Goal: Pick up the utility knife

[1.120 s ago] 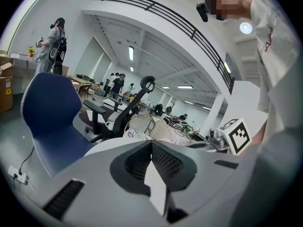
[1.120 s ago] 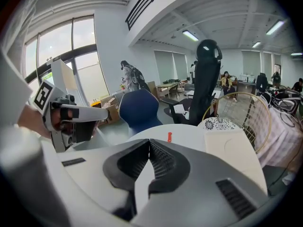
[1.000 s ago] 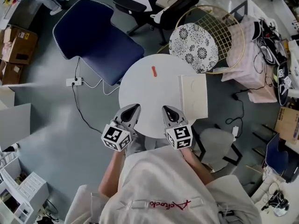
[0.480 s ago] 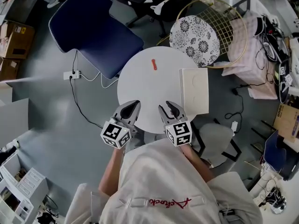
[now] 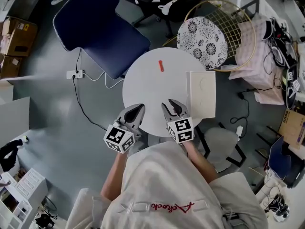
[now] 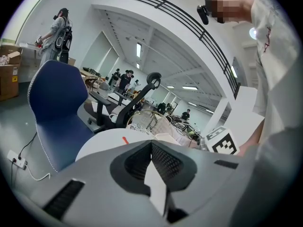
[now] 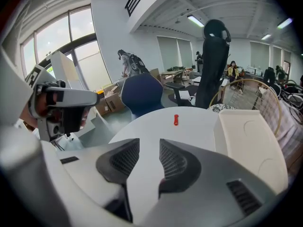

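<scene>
The utility knife [image 5: 161,66] is a small orange-red bar lying on the far part of the round white table [image 5: 143,87]. It also shows as a red mark [image 7: 176,120] ahead of the right jaws and as a thin red sliver [image 6: 125,140] in the left gripper view. My right gripper [image 5: 172,107] hangs over the table's near edge; its jaws have just been opening and now stand open [image 7: 149,143] with only bare table between them. My left gripper [image 5: 135,113] sits beside it at the near left edge, its jaws shut [image 6: 151,145] on nothing.
A flat white box [image 5: 201,94] lies on the table's right side, close to the right gripper. A blue chair [image 5: 102,32] stands behind the table at left, a wire chair with a patterned cushion [image 5: 200,42] at the back right. A power strip [image 5: 76,74] lies on the floor.
The right gripper's jaws, shut a second ago, have opened, and the gripper has sunk slightly toward the table. The left gripper has stayed put.
</scene>
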Tool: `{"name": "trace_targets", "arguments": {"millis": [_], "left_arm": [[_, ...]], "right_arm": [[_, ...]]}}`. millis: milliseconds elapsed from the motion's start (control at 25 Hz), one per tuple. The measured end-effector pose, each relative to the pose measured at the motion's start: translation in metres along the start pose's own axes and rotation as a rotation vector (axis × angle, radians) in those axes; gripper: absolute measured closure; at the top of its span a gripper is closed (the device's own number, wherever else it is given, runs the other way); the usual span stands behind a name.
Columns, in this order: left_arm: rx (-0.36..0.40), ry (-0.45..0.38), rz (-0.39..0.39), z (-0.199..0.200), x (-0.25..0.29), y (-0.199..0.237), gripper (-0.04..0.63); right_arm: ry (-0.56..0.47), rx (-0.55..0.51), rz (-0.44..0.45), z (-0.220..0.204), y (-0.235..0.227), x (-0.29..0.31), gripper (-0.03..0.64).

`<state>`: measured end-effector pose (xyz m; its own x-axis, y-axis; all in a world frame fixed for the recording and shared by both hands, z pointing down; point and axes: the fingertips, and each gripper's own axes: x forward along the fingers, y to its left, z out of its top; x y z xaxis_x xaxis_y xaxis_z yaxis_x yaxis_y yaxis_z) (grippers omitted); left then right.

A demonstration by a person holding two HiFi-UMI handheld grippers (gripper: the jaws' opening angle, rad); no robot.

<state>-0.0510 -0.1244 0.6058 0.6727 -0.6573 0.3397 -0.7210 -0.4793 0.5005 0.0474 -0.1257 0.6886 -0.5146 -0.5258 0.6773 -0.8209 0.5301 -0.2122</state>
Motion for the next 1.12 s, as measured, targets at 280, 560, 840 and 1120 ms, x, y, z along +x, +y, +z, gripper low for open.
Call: {"name": "trace_targets", "arguments": {"millis": [280,560,840,1120], "left_arm": [[-0.02,0.004,0.012,-0.005,-0.009,0.003,0.583],[-0.042,0.006,0.027,-0.009,-0.018,0.005,0.583],[-0.056,0.008,0.028,-0.011,-0.022,0.003,0.583],[-0.069,0.008,0.04,-0.015,-0.03,0.012,0.583]], "right_arm": [[0.059,-0.032,-0.02,0.012,-0.025,0.068,0.476],[0.133,-0.05,-0.078,0.026,-0.06,0.123,0.476],[0.195,-0.02,-0.167,0.037,-0.093,0.156,0.474],[0.24,-0.021,-0.213,0.039,-0.093,0.16,0.476]]}}
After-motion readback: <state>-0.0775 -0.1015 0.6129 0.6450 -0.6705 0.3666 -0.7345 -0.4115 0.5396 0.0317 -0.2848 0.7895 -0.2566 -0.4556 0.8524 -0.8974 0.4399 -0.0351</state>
